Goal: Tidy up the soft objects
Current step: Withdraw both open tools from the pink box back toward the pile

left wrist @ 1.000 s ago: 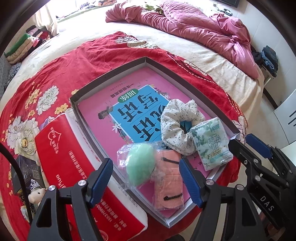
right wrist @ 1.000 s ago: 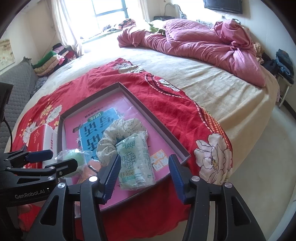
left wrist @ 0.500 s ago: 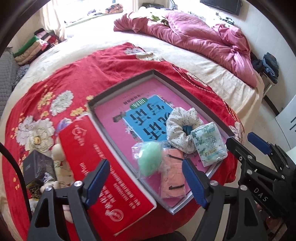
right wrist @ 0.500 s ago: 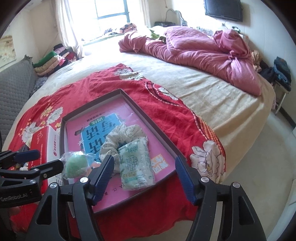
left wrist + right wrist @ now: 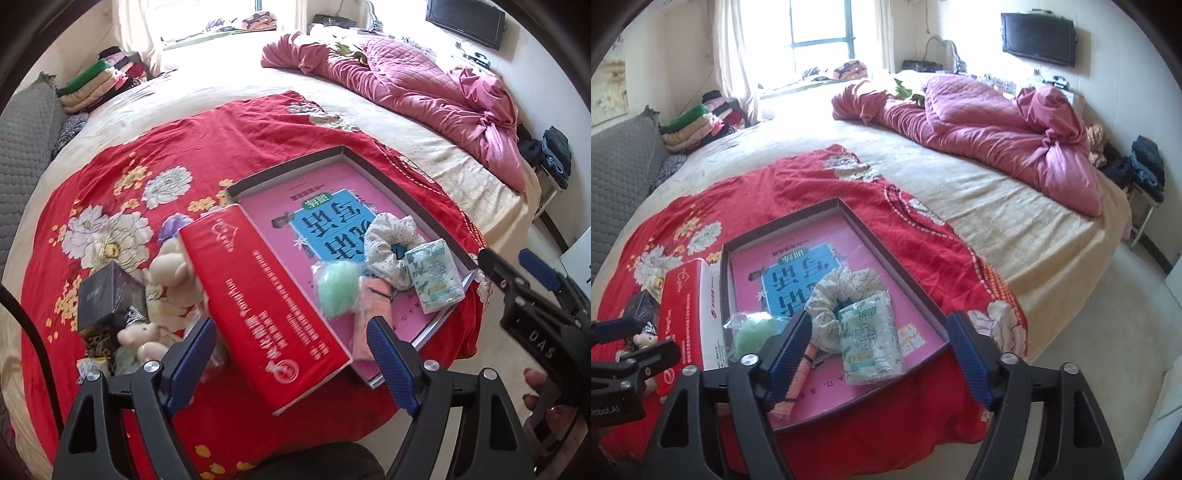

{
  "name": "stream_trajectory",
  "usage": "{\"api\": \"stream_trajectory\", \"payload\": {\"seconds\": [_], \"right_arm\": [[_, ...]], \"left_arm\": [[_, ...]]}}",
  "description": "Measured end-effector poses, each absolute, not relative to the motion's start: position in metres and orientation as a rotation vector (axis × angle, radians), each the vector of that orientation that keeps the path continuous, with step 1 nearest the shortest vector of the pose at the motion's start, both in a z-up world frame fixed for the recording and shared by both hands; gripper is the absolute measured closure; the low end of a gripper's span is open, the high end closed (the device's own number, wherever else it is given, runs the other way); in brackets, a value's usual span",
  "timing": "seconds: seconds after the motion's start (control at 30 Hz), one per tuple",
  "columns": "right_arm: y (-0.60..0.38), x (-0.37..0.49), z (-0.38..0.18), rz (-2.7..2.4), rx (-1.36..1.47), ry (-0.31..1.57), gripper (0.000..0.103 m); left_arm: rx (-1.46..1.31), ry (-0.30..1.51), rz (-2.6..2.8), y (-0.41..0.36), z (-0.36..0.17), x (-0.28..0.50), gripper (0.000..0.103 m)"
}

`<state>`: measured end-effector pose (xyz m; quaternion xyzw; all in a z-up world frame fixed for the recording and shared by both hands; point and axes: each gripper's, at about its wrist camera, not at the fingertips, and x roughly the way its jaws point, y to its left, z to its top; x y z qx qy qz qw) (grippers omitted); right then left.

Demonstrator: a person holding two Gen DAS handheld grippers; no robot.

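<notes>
A shallow dark tray [image 5: 288,171] [image 5: 783,230] with a pink liner lies on the red floral cloth. At its near end lie a green puff in plastic [image 5: 338,291] [image 5: 753,332], a pink wrapped item [image 5: 371,317], a floral scrunchie [image 5: 388,240] [image 5: 846,286] and a tissue pack [image 5: 436,275] [image 5: 870,339]. My left gripper [image 5: 291,363] is open and empty, held above the red box [image 5: 266,299]. My right gripper [image 5: 879,356] is open and empty, held above the tray's near edge.
Left of the red box [image 5: 685,310] lie cream plush toys [image 5: 170,273], a small pink plush [image 5: 138,334] and a dark box [image 5: 107,295]. A pink quilt [image 5: 979,122] is bunched at the far side of the bed. Folded clothes [image 5: 694,127] sit by the window.
Both grippers have drawn back and up from the tray, so more of the bed shows. The plush toys and dark box have come into the left view. Nothing was taken hold of.
</notes>
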<state>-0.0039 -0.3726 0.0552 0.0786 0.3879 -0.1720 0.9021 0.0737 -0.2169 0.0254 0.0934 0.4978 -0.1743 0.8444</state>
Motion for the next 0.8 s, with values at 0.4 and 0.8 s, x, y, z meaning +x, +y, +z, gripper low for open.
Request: {"api": "stream_trajectory", "payload": {"seconds": [0.4, 0.8], "right_arm": [[-0.359, -0.012, 0.079, -0.339, 0.151, 0.760, 0.025], [-0.337, -0.018, 0.102, -0.304, 0.127, 0.726, 0.025]], "left_arm": [[0.192, 1.024, -0.342, -0.199, 0.042, 0.056, 0.020], [0.165, 1.007, -0.298, -0.167, 0.053, 0.044, 0.020]]}}
